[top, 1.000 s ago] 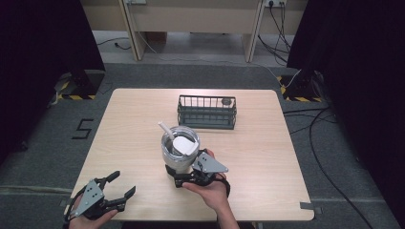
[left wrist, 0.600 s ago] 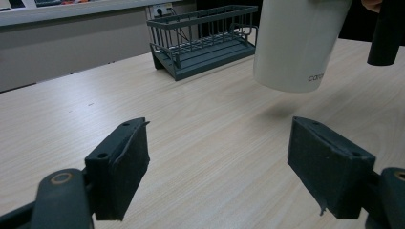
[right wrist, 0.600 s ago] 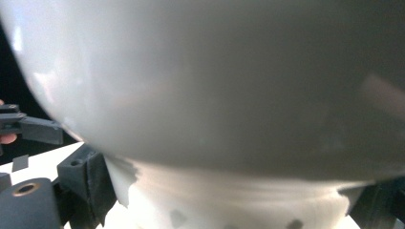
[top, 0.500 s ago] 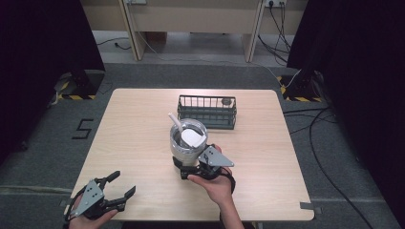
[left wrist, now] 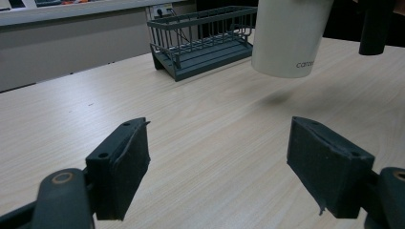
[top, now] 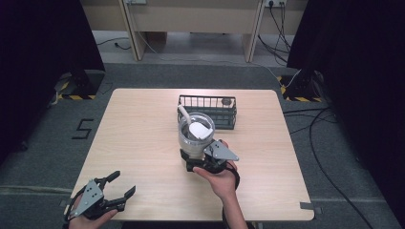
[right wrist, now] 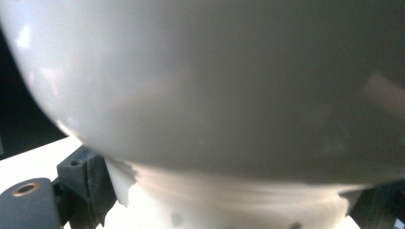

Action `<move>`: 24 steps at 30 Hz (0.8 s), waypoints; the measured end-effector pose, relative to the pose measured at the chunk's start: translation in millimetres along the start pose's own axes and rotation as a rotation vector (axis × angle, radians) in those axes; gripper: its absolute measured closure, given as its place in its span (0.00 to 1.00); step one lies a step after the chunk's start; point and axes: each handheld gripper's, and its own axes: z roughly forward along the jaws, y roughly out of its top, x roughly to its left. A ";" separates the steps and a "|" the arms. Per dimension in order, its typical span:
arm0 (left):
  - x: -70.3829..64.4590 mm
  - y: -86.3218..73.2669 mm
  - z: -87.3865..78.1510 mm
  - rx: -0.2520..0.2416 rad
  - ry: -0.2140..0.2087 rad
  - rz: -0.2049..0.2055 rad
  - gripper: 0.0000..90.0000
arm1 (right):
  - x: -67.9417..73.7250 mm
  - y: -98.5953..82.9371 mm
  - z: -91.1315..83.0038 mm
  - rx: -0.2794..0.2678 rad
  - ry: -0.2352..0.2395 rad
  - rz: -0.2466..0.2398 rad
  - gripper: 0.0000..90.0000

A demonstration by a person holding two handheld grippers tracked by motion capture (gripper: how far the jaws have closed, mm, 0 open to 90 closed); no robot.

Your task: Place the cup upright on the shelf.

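The room was dim at its edges, with dark curtains on both sides, grey carpet, cables trailing across the floor [top: 334, 143] and pale furniture along the far wall. In its middle stood the worktop [top: 133, 138], a light wood surface, bare apart from a dark wire basket [top: 208, 110] at its far side. The work looked roughly midway, judged from how things lay: the cup [top: 194, 136], a pale tumbler with a white lid piece and a straw-like stick inside it, was off the surface, as the shadow beneath its base in the left gripper view [left wrist: 286, 38] suggested, and it had not yet been set anywhere. It hung just short of the basket, directly above the right gripper [top: 203, 162], whose fingers were closed on its lower part; the right gripper view showed the cup's wall [right wrist: 215, 95] pressed between the dark pads [right wrist: 88, 186]. What seemed left was to carry the cup the short way beyond those fingers to the basket, or wherever it was meant to stand, and let it go. The left gripper [top: 117, 191] sat idle at the near corner, well apart from the cup, its fingers [left wrist: 122, 167] spread wide and holding nothing, with bare wood between them.
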 end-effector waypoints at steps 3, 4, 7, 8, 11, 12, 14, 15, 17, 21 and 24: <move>0.1 -0.2 0.0 0.000 -0.001 -0.001 0.24 | -3.9 0.4 1.3 0.004 -0.017 0.000 0.11; 0.3 -0.2 0.1 0.000 -0.001 -0.002 0.24 | -5.1 0.7 1.7 0.005 -0.022 0.003 0.11; 0.7 -0.5 0.1 0.001 -0.001 -0.005 0.24 | -10.0 2.8 2.5 0.005 -0.039 0.007 0.11; 0.7 -0.5 0.1 0.001 -0.001 -0.004 0.24 | -11.1 3.4 2.8 0.004 -0.043 0.006 0.11; 0.7 -0.3 -0.1 0.000 -0.002 -0.004 0.24 | -14.8 4.9 3.2 0.003 -0.056 0.005 0.11; 0.7 -0.3 -0.1 0.000 -0.002 -0.004 0.24 | -15.8 5.3 3.3 0.003 -0.058 0.010 0.11; 0.7 -0.3 -0.2 0.000 -0.002 -0.004 0.24 | -18.3 6.2 3.3 0.004 -0.066 0.010 0.11; 0.7 -0.2 -0.2 -0.001 -0.002 -0.003 0.24 | -19.5 6.7 3.5 0.003 -0.070 0.011 0.11; 0.8 -0.2 -0.2 -0.001 -0.002 -0.004 0.24 | -20.8 7.1 3.4 0.002 -0.073 0.013 0.11; 0.7 -0.4 -0.1 -0.001 -0.002 -0.006 0.24 | -26.7 9.7 4.7 0.003 -0.097 0.011 0.11; 1.0 -0.3 -0.2 0.000 -0.002 -0.004 0.24 | -30.4 11.3 5.7 0.004 -0.107 0.009 0.11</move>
